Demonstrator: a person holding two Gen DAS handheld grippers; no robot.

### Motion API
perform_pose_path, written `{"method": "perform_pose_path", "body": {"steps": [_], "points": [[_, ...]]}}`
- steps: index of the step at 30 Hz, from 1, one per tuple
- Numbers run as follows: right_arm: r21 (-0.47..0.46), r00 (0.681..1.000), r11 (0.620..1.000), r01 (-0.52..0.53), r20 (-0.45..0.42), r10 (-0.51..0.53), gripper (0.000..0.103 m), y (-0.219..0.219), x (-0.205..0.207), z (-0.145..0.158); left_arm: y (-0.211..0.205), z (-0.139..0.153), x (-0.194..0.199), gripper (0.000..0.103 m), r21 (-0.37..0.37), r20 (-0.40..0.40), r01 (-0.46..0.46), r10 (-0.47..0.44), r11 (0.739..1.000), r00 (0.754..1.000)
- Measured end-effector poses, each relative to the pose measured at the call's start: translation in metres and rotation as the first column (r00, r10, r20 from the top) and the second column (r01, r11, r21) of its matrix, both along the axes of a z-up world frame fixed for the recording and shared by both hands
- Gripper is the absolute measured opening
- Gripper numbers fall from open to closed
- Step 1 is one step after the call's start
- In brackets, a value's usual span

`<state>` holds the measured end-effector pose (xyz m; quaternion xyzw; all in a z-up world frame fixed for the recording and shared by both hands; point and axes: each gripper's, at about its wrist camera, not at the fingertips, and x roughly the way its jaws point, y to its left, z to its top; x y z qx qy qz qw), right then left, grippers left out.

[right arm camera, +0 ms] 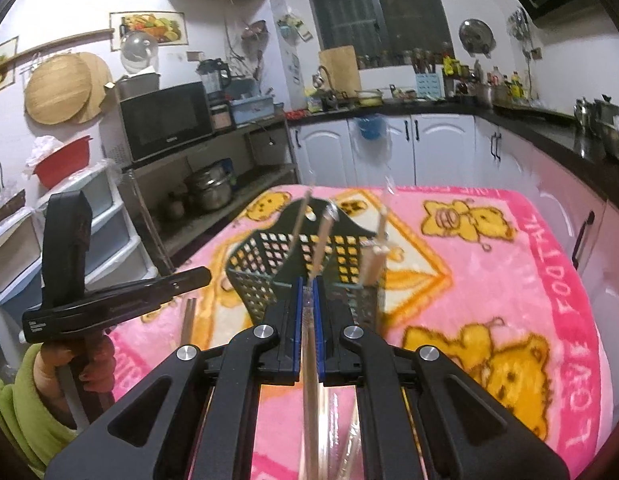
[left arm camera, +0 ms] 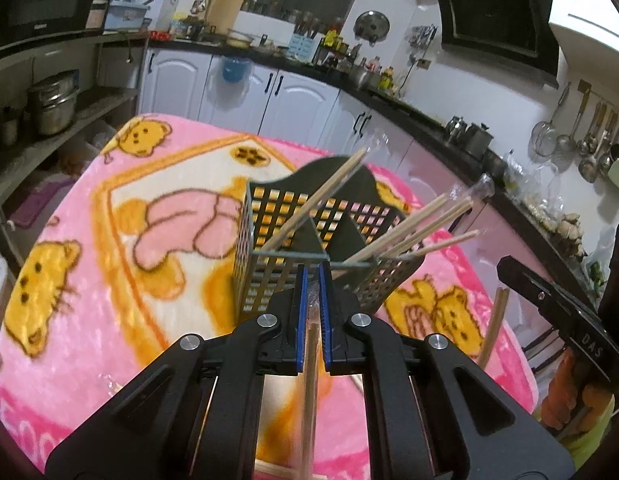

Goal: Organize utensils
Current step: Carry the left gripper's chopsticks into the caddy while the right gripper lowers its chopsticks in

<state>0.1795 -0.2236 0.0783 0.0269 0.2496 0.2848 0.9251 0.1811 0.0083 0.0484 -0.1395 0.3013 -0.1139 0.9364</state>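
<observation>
A dark perforated utensil holder (left arm camera: 309,236) stands on the pink bear blanket, with several wooden chopsticks (left arm camera: 409,228) leaning in its compartments. My left gripper (left arm camera: 313,278) is just in front of the holder's near rim. It is shut on a plastic-wrapped chopstick pair (left arm camera: 311,380) that hangs back toward the camera. In the right wrist view, my right gripper (right arm camera: 308,285) is shut on another wrapped chopstick pair (right arm camera: 309,380), close to the holder (right arm camera: 309,252). Each gripper shows in the other's view: the right gripper (left arm camera: 509,276) at the right, the left gripper (right arm camera: 197,278) at the left.
The pink blanket (right arm camera: 489,288) covers the whole table top. White cabinets and a dark, cluttered counter (left arm camera: 389,96) run behind and to the right. A metal shelf with pots (right arm camera: 213,188) and a microwave (right arm camera: 165,120) stands at the left. A hand in a green sleeve (right arm camera: 25,396) holds the left gripper.
</observation>
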Motion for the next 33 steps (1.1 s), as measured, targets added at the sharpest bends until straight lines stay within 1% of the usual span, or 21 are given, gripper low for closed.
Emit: {"method": "perform_pose_path", "body": {"steps": [15, 24, 33], "points": [[0.040, 0.996, 0.998, -0.045, 0.074, 0.042, 0.005, 0.021, 0.001, 0.032, 0.002, 0.036, -0.001, 0.002, -0.012, 0.089, 0.005, -0.004, 1.000, 0.996], [0.052, 0.994, 0.997, -0.063, 0.094, 0.058, 0.005, 0.032, 0.004, 0.044, 0.005, 0.054, 0.001, 0.002, -0.017, 0.131, 0.002, 0.000, 1.000, 0.991], [0.076, 0.991, 0.994, -0.076, 0.115, 0.067, 0.005, 0.039, 0.009, 0.056, 0.005, 0.072, 0.004, 0.002, -0.024, 0.172, 0.021, -0.016, 1.000, 0.985]]}}
